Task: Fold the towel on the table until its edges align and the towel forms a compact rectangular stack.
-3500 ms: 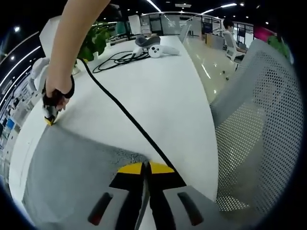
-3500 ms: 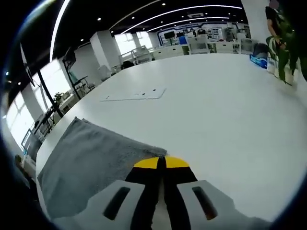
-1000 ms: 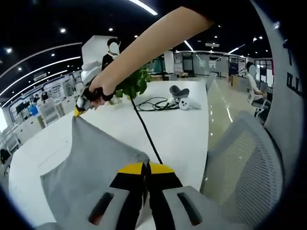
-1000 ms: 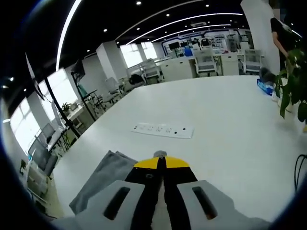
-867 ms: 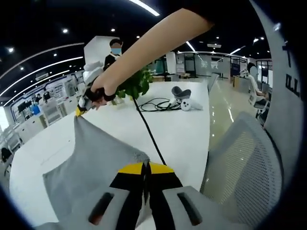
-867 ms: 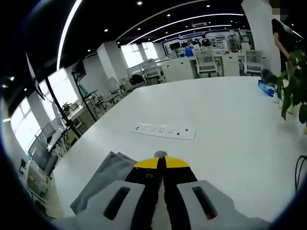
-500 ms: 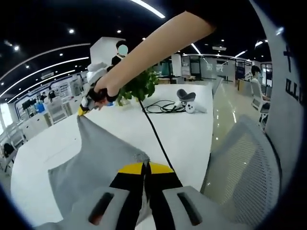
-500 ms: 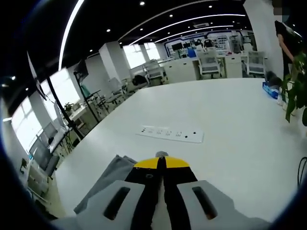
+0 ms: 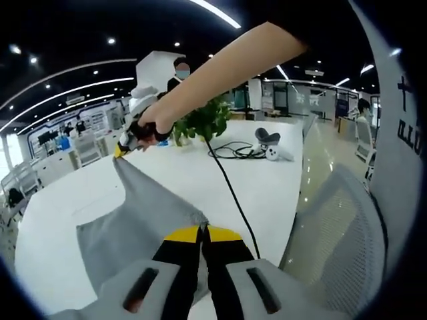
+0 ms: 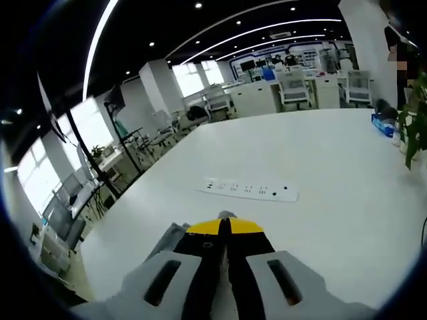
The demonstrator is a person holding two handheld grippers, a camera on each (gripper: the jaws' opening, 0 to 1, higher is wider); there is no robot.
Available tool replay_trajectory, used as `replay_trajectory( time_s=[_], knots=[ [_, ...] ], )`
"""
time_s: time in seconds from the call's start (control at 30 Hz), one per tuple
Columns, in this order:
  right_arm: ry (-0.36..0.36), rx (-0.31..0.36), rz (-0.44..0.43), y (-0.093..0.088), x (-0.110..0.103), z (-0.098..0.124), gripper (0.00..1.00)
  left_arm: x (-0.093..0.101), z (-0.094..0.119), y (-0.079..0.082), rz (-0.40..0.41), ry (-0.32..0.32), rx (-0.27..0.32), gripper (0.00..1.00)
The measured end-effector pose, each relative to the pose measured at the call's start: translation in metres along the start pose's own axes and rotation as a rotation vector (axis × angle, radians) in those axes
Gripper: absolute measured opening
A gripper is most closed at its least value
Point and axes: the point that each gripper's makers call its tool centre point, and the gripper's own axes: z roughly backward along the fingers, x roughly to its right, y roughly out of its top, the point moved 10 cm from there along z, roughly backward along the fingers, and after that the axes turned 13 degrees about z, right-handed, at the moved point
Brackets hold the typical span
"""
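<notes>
I see white table, wide, glossy, rounded edge toward mesh chair side. Grey towel partly lifted off top, lower part draping onto surface near my side. Black cable runs across tabletop toward far end, looping into coil near white controller lying on top, dark object just behind it. Potted green plant stands on table beyond. In right gripper view, same table, white power strip lying flat mid-surface; blue box at far edge.
</notes>
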Motion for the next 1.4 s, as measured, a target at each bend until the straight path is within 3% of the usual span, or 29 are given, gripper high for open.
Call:
replay_trajectory(
  time_s=[0.87,1.4],
  knots=[
    [0.029,-0.002,-0.037,0.003,-0.041,-0.040,0.00,-0.047,0.040,-0.028,0.184,0.086,0.011,0.02],
    [0.055,-0.021,-0.038,0.001,-0.061,-0.064,0.00,-0.067,0.057,-0.044,0.236,0.123,-0.003,0.02]
  ],
)
